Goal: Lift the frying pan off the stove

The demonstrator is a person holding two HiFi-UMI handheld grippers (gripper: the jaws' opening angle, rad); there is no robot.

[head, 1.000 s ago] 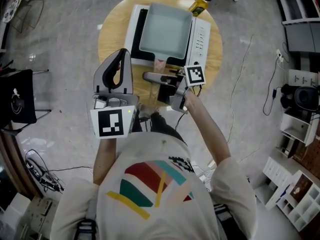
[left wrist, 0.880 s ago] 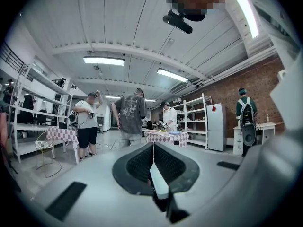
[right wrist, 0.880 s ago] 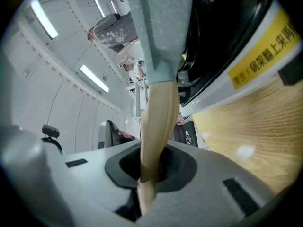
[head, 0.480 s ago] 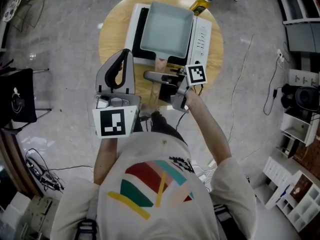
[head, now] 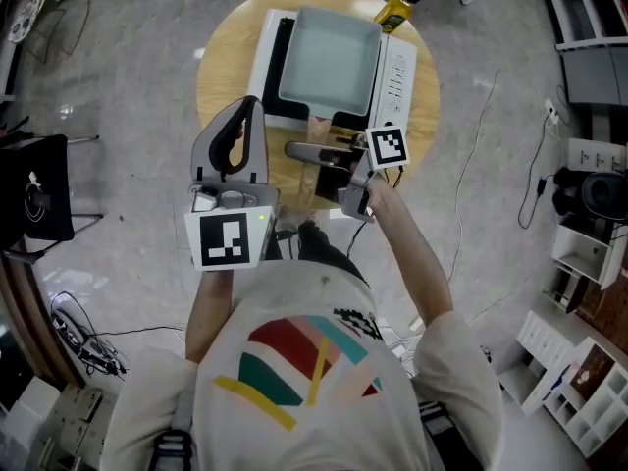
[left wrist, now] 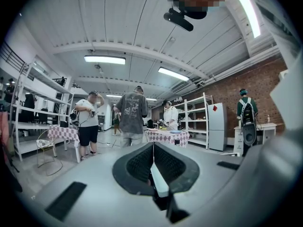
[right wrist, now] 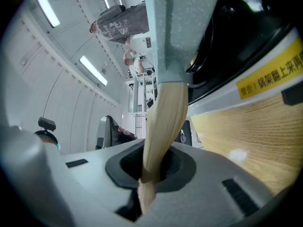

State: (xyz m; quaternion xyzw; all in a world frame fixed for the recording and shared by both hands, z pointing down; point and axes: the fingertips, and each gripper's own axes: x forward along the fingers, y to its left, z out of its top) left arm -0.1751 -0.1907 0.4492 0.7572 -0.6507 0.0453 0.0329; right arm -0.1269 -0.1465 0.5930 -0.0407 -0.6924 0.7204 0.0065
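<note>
A square pale grey-green frying pan [head: 329, 62] sits on the white induction stove [head: 397, 77] on the round wooden table [head: 221, 67]. Its wooden handle [head: 316, 126] points toward me. My right gripper [head: 316, 155] is shut on that handle, and in the right gripper view the handle [right wrist: 163, 122] runs down between the jaws of the gripper [right wrist: 150, 176], with the pan [right wrist: 177, 27] above. My left gripper [head: 240, 108] is held up left of the handle, clear of the pan, shut and empty. In the left gripper view the gripper [left wrist: 152, 161] faces out into the room.
A yellow oil bottle with a black cap [head: 394, 10] stands at the table's far right edge, behind the stove. A yellow warning label [right wrist: 270, 77] runs along the stove's side. Several people [left wrist: 131, 115] stand by shelves and checkered tables across the room. Cables lie on the floor [head: 471, 145].
</note>
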